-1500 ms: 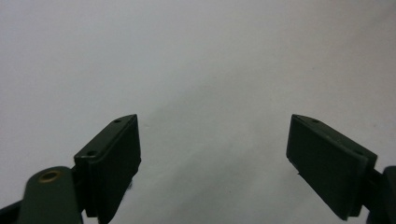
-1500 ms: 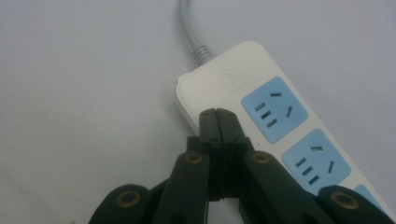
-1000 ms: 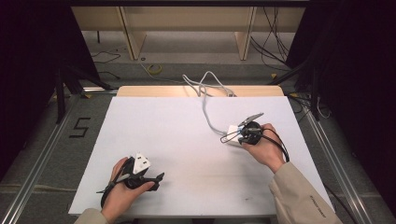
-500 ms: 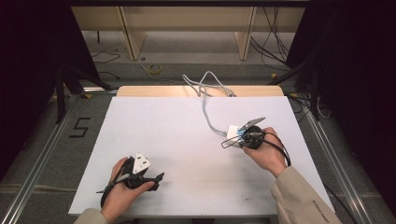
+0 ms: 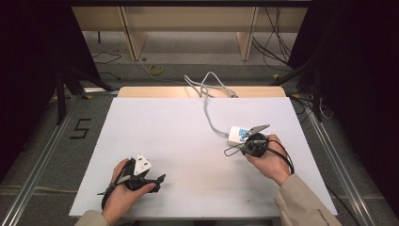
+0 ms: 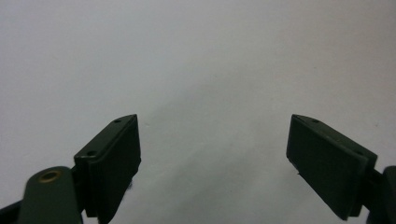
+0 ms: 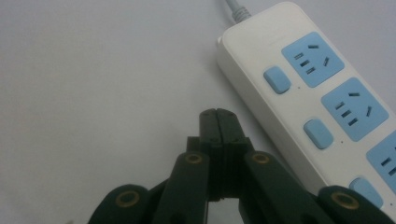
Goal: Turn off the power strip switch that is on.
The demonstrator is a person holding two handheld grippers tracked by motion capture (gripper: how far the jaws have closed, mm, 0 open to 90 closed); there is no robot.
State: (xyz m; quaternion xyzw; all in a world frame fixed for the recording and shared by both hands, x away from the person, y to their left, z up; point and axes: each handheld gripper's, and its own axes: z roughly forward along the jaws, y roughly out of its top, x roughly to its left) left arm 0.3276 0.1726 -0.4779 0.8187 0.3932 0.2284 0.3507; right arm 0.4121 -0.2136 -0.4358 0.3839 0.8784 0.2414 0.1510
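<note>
My right fingers (image 7: 218, 122), pressed together, sit just beside the power strip (image 7: 308, 88) with no switch pressed yet, while my left fingers (image 6: 215, 154) rest spread over the bare bench (image 5: 164, 127).

white power strip (image 7: 317, 93), blue sockets, lying flat

The power strip (image 7: 299, 93) is white with light blue sockets and light blue buttons. Its cord (image 5: 209, 106) is grey. The worktop (image 5: 179, 136) is white. The right claw (image 7: 218, 122) is black.

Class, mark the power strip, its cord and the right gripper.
power strip (image 7: 299, 88), right gripper view, white top face.
cord (image 5: 209, 115), high view, grey run crossing the table.
right gripper (image 7: 218, 116), right gripper view, closed jaw tips.
</note>
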